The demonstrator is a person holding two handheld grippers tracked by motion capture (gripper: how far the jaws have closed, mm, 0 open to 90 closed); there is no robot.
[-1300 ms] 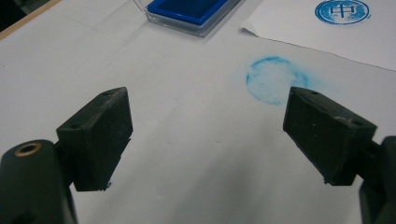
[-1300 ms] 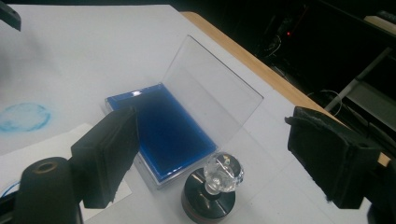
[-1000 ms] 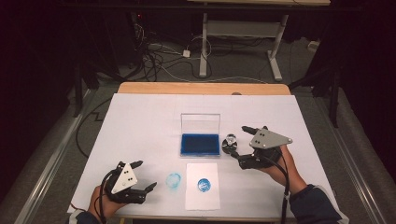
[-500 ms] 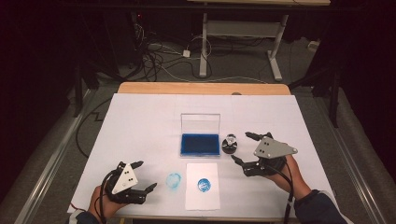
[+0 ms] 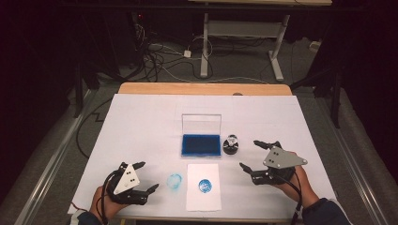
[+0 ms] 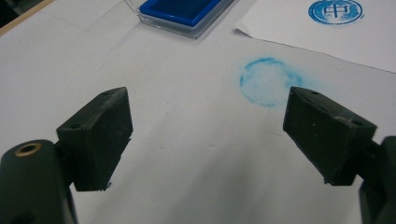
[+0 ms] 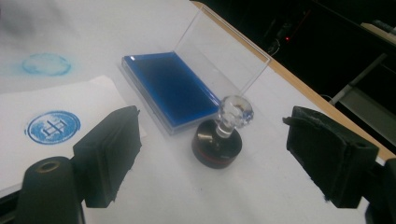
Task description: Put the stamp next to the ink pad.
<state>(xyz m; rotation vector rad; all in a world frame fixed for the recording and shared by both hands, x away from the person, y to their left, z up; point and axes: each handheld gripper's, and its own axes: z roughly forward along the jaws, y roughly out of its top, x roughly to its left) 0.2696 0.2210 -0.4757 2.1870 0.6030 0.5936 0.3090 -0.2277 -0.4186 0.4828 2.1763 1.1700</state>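
Right gripper wide open, empty, near right edge of table, just beside stamp; left gripper wide open, empty, near front edge.

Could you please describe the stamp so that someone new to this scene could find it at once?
On the white table cover, find the open blue ink pad near the middle. The stamp stands upright just to its right, clear of the right gripper. It alone has a round dark base topped by a clear faceted knob.
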